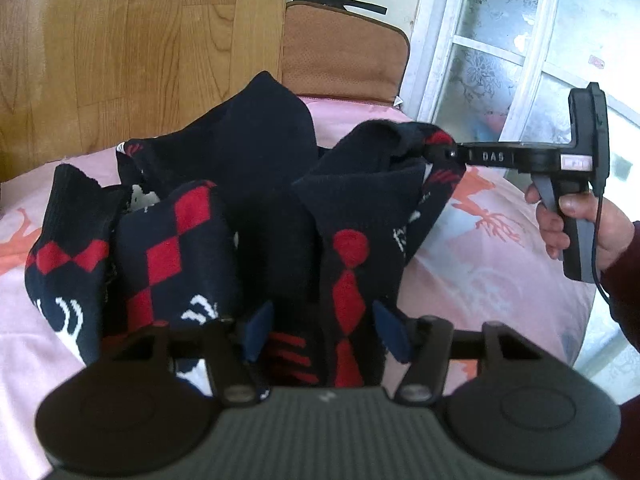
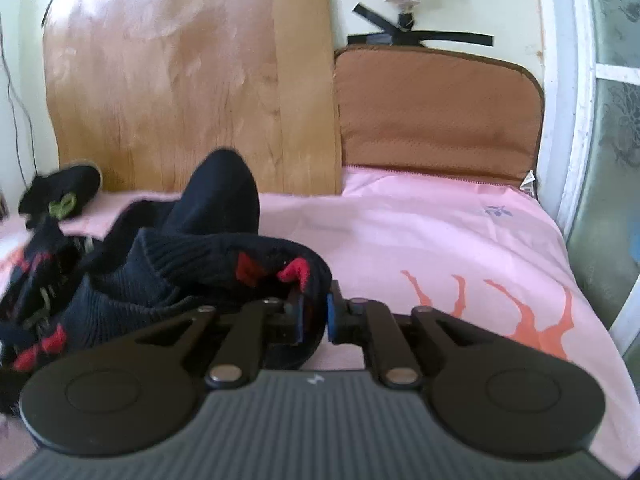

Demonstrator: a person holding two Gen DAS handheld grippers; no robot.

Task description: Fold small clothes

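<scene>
Several dark navy socks with red diamonds lie heaped on a pink sheet [image 1: 480,272]. One sock [image 1: 352,280] runs from my left gripper [image 1: 326,334] up to my right gripper [image 1: 434,150]. The blue pads of the left gripper press its patterned stretch from both sides. From the right side, the right gripper pinches this sock's cuff and holds it above the sheet. In the right wrist view my right gripper [image 2: 314,314] is shut on the ribbed cuff [image 2: 240,264]. Two more socks [image 1: 172,248] stand bunched to the left.
A brown cushion [image 2: 436,112] and a wooden board [image 2: 192,100] stand against the wall behind the sheet. A frosted window [image 1: 500,20] is on the right. Another dark sock with green marks [image 2: 64,196] lies at the far left. A hand [image 1: 608,232] holds the right gripper's handle.
</scene>
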